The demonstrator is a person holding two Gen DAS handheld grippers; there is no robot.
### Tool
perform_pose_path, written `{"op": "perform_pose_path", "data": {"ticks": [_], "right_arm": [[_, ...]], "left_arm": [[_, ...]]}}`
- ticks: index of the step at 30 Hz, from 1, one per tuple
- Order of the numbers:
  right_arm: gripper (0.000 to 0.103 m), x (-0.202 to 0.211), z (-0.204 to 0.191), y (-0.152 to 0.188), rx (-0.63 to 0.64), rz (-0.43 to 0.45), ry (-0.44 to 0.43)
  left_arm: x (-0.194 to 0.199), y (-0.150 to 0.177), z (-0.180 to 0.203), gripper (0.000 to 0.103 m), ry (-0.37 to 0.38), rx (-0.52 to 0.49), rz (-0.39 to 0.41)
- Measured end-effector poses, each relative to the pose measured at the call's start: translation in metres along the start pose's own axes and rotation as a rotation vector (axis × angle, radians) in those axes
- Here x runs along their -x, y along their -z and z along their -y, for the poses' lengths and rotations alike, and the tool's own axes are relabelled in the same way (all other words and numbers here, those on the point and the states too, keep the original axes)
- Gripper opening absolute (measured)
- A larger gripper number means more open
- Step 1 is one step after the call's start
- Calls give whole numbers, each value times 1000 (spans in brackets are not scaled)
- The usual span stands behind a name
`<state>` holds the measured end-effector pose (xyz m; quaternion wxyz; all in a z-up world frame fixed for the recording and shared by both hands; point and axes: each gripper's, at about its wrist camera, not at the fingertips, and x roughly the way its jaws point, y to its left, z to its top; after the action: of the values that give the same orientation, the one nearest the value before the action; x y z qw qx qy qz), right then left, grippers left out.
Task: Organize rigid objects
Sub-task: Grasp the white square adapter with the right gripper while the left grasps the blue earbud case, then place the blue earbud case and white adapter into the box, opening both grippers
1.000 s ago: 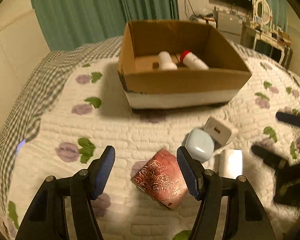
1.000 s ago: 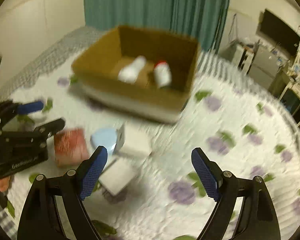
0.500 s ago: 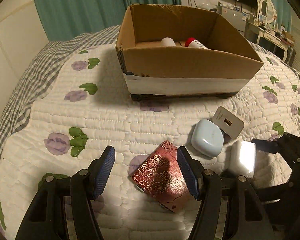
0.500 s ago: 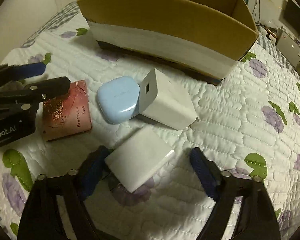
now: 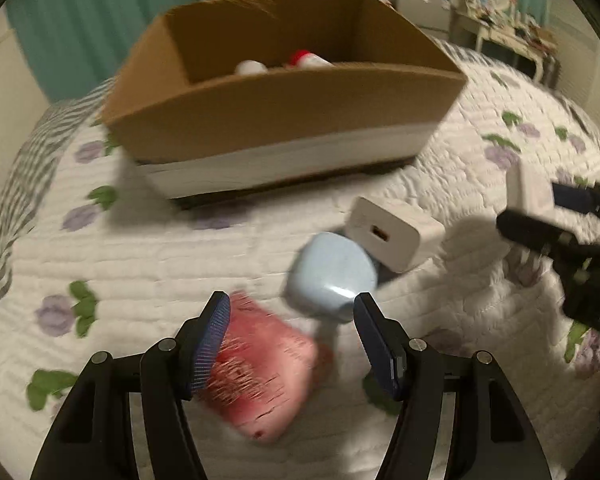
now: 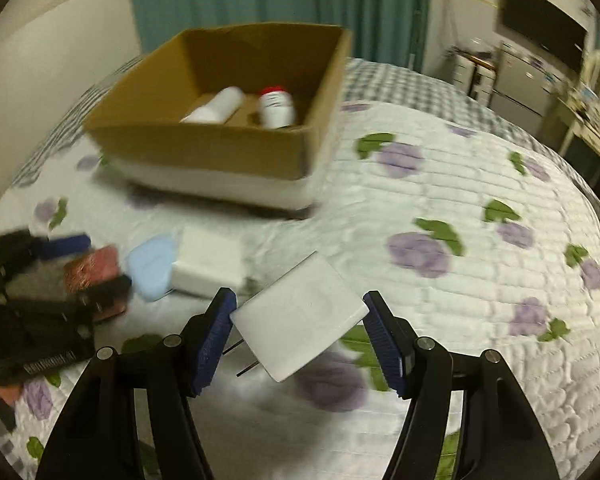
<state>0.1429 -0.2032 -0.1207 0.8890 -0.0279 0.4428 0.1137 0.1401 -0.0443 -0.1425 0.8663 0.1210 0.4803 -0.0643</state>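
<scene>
Red patterned case [image 5: 260,368] between the left gripper [image 5: 292,344] fingers: motion-blurred, contact indeterminate. Two bottles [image 5: 284,65] ahead in cardboard box [image 5: 284,112]: mostly hidden behind near wall.

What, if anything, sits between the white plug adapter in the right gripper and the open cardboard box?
Nothing visible does. The flat white plug adapter, clamped in the right gripper, faces bare quilt up to the open cardboard box; the white charger cube lies off to the left.

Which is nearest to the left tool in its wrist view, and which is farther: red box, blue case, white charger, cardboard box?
1. red box, between the fingers, left side
2. blue case, ahead right
3. white charger, behind the case
4. cardboard box, farthest, ahead
</scene>
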Motion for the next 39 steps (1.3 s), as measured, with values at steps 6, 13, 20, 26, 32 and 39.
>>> {"op": "perform_pose_path", "data": {"ticks": [6, 13, 20, 26, 32, 39], "right_arm": [[65, -2, 7, -2, -28, -9, -32], [65, -10, 4, -1, -32, -21, -29], [65, 2, -4, -7, -9, 12, -25], [65, 24, -14, -17, 15, 65, -17], [65, 54, -17, -30, 25, 120, -12], [65, 95, -20, -78, 37, 196, -56]], "left_arm": [[-23, -19, 20, 66, 27, -51, -36], [-26, -12, 26, 52, 27, -75, -33], [0, 6, 21, 52, 43, -31, -7], [45, 17, 17, 52, 95, 21, 63], [93, -5, -6, 52, 109, 53, 189], [110, -66, -44, 52, 112, 74, 296]]}}
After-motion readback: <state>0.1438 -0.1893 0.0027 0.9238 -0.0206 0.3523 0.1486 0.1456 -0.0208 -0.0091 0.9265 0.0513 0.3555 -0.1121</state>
